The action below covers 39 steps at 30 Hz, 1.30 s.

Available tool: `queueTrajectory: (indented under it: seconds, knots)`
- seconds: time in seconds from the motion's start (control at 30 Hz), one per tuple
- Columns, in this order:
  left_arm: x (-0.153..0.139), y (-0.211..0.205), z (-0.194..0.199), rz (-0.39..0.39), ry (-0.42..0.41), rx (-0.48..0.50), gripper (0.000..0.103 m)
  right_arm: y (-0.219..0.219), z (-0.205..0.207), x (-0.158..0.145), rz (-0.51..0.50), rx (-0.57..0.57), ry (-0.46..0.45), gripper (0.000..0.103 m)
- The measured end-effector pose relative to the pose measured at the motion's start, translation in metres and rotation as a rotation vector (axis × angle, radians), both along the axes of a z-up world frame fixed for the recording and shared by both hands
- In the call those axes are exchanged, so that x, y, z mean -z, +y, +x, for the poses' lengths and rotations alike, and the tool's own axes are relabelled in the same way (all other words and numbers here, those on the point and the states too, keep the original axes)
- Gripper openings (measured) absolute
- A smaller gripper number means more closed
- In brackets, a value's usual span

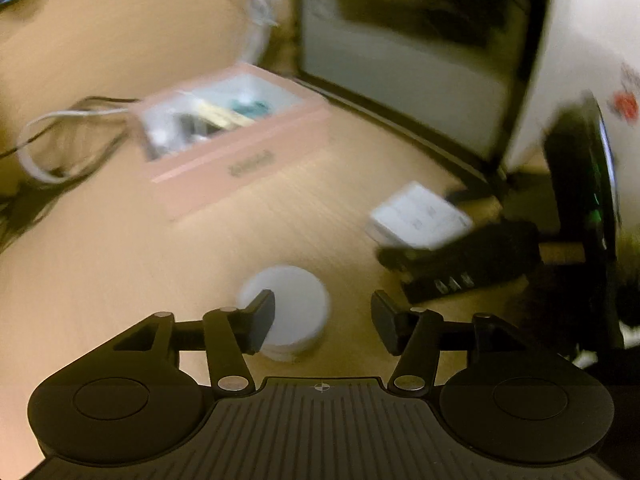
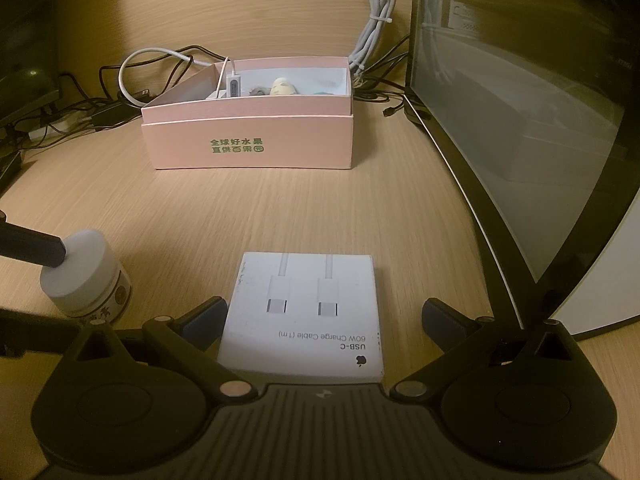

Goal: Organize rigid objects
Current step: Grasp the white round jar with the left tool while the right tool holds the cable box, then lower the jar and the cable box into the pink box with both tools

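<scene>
A small white round jar [image 1: 290,312] stands on the wooden desk; my left gripper [image 1: 323,322] is open above it, the jar nearer its left finger. In the right wrist view the jar [image 2: 86,276] stands at the left with a left fingertip [image 2: 36,250] over its lid. A flat white USB-C cable box [image 2: 306,314] lies between the open fingers of my right gripper [image 2: 322,322]. It also shows, blurred, in the left wrist view [image 1: 420,216]. A pink open box [image 2: 248,136] holding small items stands further back; it also shows in the left wrist view [image 1: 236,136].
A dark monitor [image 2: 532,120] stands along the right side. White and black cables [image 2: 372,20] lie behind the pink box. In the left wrist view the right gripper's black body [image 1: 472,264] sits to the right, near a white curved object [image 1: 592,40].
</scene>
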<state>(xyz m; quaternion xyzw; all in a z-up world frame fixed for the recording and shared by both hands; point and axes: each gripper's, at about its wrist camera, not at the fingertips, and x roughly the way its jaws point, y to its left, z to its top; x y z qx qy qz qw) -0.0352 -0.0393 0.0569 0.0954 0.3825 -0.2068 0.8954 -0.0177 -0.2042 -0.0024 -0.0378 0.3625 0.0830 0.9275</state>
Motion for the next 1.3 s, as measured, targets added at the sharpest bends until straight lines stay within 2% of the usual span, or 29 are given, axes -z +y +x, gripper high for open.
queueTrajectory:
  seconds: [0.1, 0.2, 0.33, 0.6, 0.83, 0.9, 0.93, 0.97, 1.17, 1.23, 1.3]
  knots:
    - [0.003, 0.015, 0.000, -0.010, -0.013, -0.083, 0.058, 0.000, 0.000, 0.000, 0.001, 0.001, -0.001, 0.103]
    - [0.009, 0.022, 0.007, -0.051, -0.001, -0.107, 0.058, 0.000, -0.001, 0.000, 0.000, 0.003, -0.001, 0.103]
    - [0.015, 0.016, 0.015, -0.082, -0.016, -0.079, 0.059, 0.000, 0.000, 0.000, 0.001, 0.002, -0.001, 0.103]
    - [0.041, 0.005, 0.023, -0.074, 0.009, -0.050, 0.062, 0.001, -0.001, 0.000, -0.001, 0.000, -0.001, 0.103]
    - [0.042, 0.005, 0.018, -0.072, -0.033, -0.008, 0.061, 0.000, 0.005, -0.002, -0.007, -0.027, 0.024, 0.102]
    - [0.043, 0.005, 0.015, -0.063, -0.040, 0.005, 0.061, 0.000, 0.006, -0.005, -0.008, -0.032, 0.031, 0.086]
    - [0.042, 0.006, 0.015, -0.063, -0.040, 0.007, 0.060, 0.000, 0.006, -0.008, -0.010, -0.048, 0.035, 0.081]
    - [0.042, 0.006, 0.015, -0.068, -0.037, 0.007, 0.060, 0.001, 0.005, -0.010, -0.013, -0.065, 0.041, 0.071]
    - [0.028, 0.020, 0.023, -0.138, -0.036, -0.011, 0.060, 0.009, 0.001, -0.022, -0.040, -0.145, 0.111, 0.069]
    - [0.010, 0.027, 0.033, -0.180, -0.060, -0.019, 0.060, 0.010, 0.002, -0.033, -0.032, -0.155, 0.099, 0.069]
    - [-0.013, 0.033, 0.050, -0.196, -0.114, -0.022, 0.060, 0.012, 0.009, -0.056, -0.017, -0.164, 0.043, 0.069]
